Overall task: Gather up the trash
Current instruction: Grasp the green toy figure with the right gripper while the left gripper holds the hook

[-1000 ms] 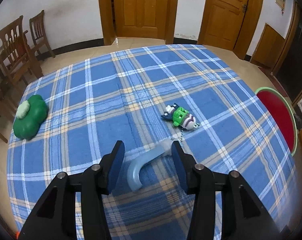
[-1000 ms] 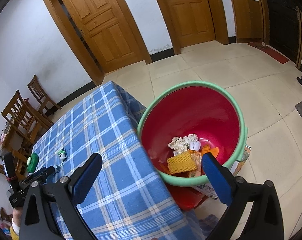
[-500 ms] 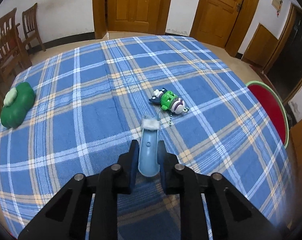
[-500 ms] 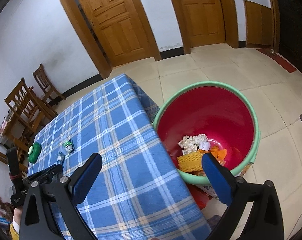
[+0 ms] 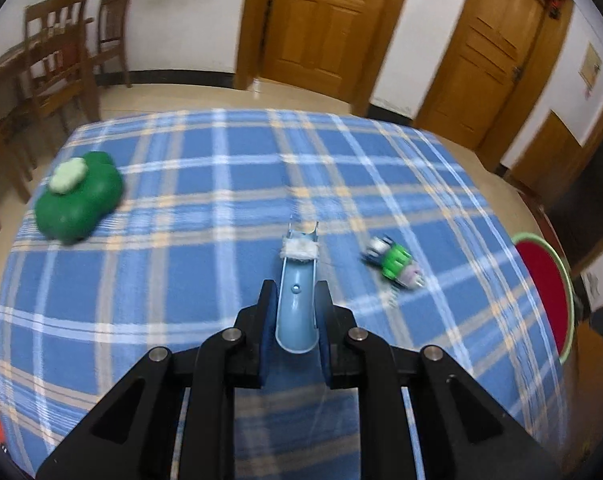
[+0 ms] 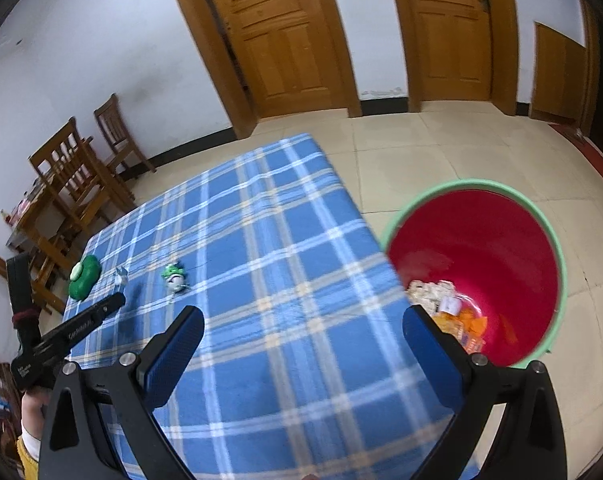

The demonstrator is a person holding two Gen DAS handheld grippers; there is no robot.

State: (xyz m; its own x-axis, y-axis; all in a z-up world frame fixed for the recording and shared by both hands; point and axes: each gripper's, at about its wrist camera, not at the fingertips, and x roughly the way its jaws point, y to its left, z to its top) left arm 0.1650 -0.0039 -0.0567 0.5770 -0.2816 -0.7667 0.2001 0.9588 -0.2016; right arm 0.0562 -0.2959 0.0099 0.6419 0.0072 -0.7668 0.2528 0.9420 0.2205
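Your left gripper [image 5: 297, 312] is clamped on the blue plastic piece [image 5: 297, 300], held above the checked tablecloth [image 5: 181, 260]. Your right gripper [image 6: 301, 344] is wide, nothing in it, near the red bin [image 6: 501, 248] of trash beside the table. Green toy [image 5: 393, 264] lies right of the piece.

A home's dining room, by the look of it. Ahead of the tongs lies a table in a blue plaid cloth [image 5: 229, 208], with panelled wooden doors [image 5: 325, 20] beyond, wooden chairs [image 5: 57, 64] far left, and tiled floor [image 6: 441, 148].
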